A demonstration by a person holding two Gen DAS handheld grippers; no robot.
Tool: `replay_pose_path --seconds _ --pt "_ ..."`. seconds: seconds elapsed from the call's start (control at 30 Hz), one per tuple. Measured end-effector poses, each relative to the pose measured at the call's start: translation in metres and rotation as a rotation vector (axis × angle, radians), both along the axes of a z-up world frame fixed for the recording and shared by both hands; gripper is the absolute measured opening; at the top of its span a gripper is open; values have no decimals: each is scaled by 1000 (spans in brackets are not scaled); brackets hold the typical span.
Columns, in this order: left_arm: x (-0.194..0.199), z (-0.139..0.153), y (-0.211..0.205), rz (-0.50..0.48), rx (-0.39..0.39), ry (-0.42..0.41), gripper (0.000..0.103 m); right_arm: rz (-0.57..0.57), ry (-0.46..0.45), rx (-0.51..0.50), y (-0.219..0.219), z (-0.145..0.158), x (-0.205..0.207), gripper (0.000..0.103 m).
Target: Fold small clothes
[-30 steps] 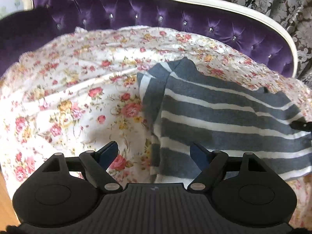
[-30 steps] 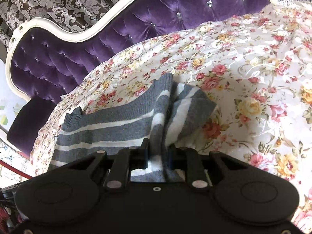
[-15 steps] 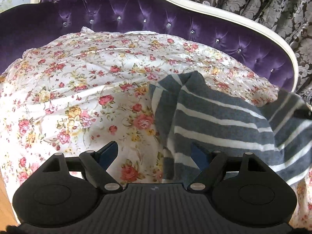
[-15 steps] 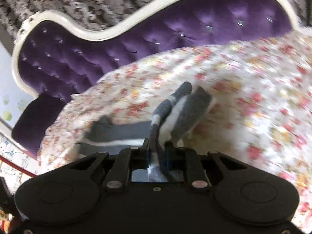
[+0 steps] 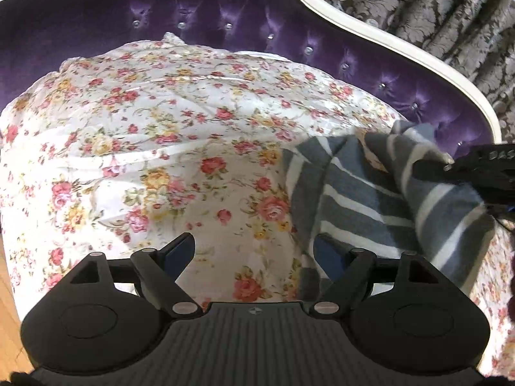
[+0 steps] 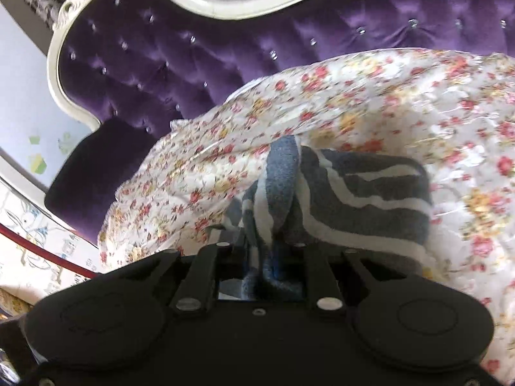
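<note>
A small grey garment with white stripes [image 5: 360,199] lies on a floral sheet, at the right of the left wrist view. My left gripper [image 5: 254,252] is open and empty just above the sheet, with its right finger at the garment's near left edge. My right gripper [image 6: 267,247] is shut on a bunched edge of the striped garment [image 6: 363,199] and holds that part lifted and folded over the rest. The right gripper also shows at the right edge of the left wrist view [image 5: 482,173].
The floral sheet [image 5: 154,148] covers a purple tufted sofa [image 5: 225,6] with a white curved frame [image 6: 206,3]. A patterned grey curtain [image 5: 434,9] hangs behind. A strip of wooden floor [image 5: 6,305] shows at the lower left.
My right gripper has lifted the garment's edge and carried it over the rest, so the cloth now doubles up. My left gripper has drawn back to the left, off the garment.
</note>
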State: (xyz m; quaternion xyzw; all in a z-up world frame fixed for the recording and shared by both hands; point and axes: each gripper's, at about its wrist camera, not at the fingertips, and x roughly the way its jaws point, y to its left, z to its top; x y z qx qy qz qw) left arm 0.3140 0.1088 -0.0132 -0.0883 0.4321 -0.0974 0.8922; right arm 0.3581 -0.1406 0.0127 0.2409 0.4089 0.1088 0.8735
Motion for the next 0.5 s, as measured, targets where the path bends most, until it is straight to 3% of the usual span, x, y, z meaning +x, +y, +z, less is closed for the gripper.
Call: replay_pose_path --seconds 0.37,0.5 --pt "3 0 13 34 -19 15 80 61 27 -159 53 -25 6 25" --pt "3 -1 12 31 -16 18 80 79 11 -171 59 -27 4 30"
